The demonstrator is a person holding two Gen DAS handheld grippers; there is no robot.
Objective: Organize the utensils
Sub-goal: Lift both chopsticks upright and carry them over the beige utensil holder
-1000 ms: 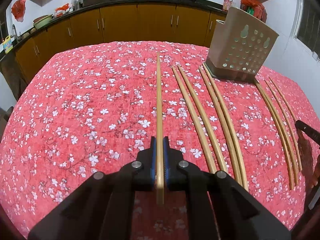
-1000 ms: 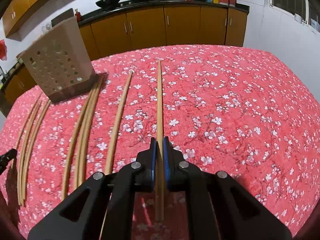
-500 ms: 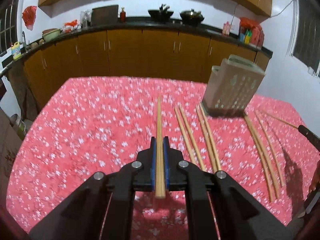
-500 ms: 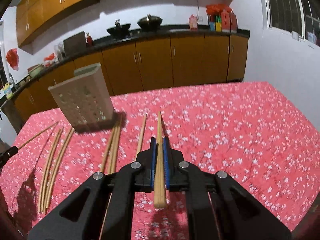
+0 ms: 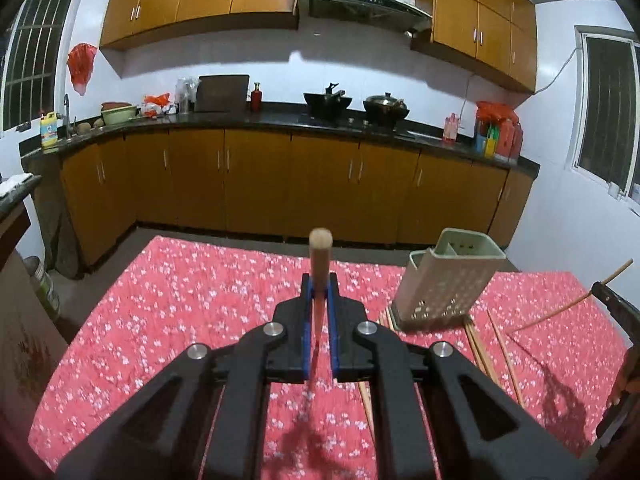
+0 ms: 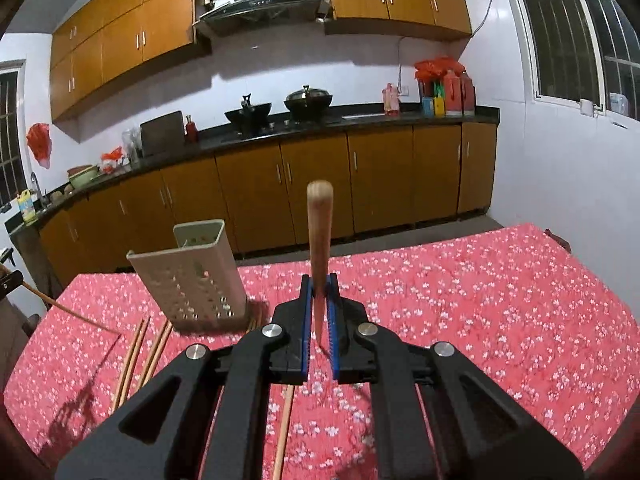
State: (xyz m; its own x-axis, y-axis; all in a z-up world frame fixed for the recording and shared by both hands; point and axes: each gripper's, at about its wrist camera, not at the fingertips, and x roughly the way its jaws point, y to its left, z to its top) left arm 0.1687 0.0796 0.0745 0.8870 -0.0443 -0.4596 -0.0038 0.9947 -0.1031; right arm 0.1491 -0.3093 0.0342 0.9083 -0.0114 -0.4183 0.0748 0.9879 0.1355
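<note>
Kitchen table, mid-sort: both handheld grippers are up off the red floral cloth, each w/ one wooden chopstick pinched between its blue pads.

The left gripper is clamped on its chopstick, which points almost straight ahead along the fingers, so only a short foreshortened length and the rounded end show. The right gripper grips a second chopstick the same way, end-on to the lens.

The perforated utensil holder stands on the cloth, open mouth up, at approx 1–2 o'clock from the left fingers. In the right wrist view the same holder sits at approx 10–11 o'clock. It lies between the two grippers, and which one is nearer cannot be told.

Loose chopsticks lie on the cloth around the holder's base, more of them on its other side.

What the next move turns on, by my read: each stick's long axis runs forward, roughly level, while the holder's slot opens upward. Each stick prob. needs tipping toward vertical over the mouth before release. A stick let go at a slant could catch the rim and skid off.
</note>
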